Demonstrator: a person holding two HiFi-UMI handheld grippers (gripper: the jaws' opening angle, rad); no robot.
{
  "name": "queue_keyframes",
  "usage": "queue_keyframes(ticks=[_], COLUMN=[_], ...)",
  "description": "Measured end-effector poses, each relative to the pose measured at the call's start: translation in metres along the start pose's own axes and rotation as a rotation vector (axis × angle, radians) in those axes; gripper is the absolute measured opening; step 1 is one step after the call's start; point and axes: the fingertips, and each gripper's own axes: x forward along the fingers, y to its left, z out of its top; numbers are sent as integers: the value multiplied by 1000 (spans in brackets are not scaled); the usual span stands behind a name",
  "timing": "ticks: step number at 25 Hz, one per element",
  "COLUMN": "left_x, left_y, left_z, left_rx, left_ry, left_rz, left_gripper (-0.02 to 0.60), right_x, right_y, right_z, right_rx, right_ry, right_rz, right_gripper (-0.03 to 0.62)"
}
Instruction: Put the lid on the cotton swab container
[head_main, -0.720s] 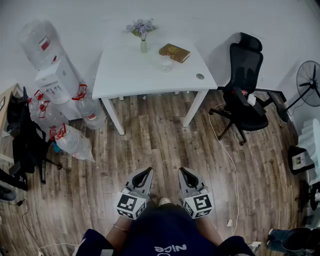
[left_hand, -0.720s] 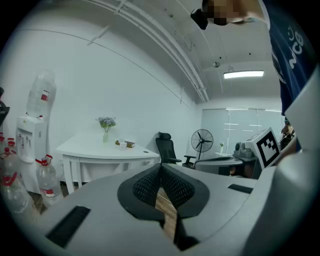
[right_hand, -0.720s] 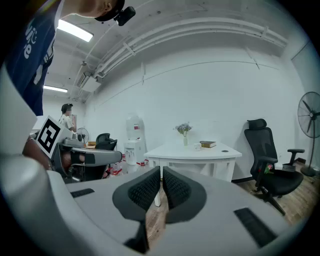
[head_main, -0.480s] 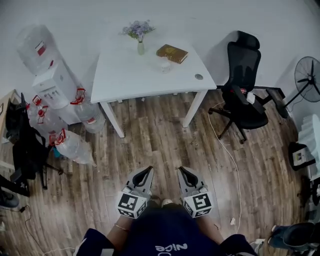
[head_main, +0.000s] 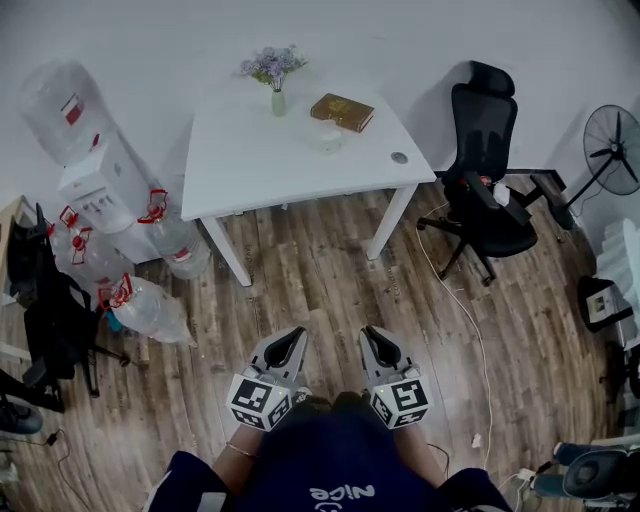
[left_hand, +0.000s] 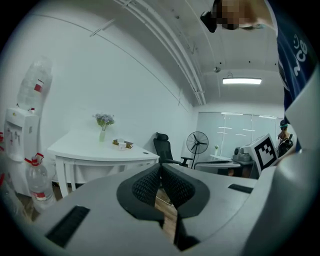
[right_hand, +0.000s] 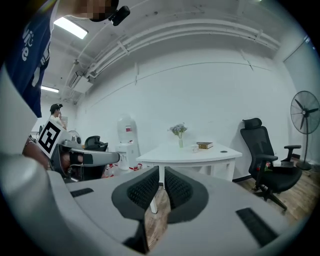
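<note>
Well, we hold both hands low and close in front of our body, above the wooden floor and well apart from the white worktop. Our left hand-held gripper and right hand-held gripper lie side by side, nearly level, pointing toward that worktop. Each has its jaws pressed together, empty, touching nothing. We see the small white cotton swab container standing on the worktop's far part, just beside a brown book and near a vase of flowers. Whether its lid is on we cannot tell.
</note>
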Motion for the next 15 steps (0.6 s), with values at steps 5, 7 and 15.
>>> queue_keyframes(ticks=[5,7,15], left_x=[1,5,39], left_y=[14,18,47], left_z=[-5,-6,-3], left_rx=[0,-15,-58], left_ry=[24,27,17], left_rz=[-20,-18,30], left_gripper=[22,21,22], right_x=[11,16,57], right_y=[7,6,-24], right_z=[-14,-15,-9], right_rx=[17,24,17], right_ry=[46,55,69], right_rz=[-16,-14,22], right_gripper=[57,57,57])
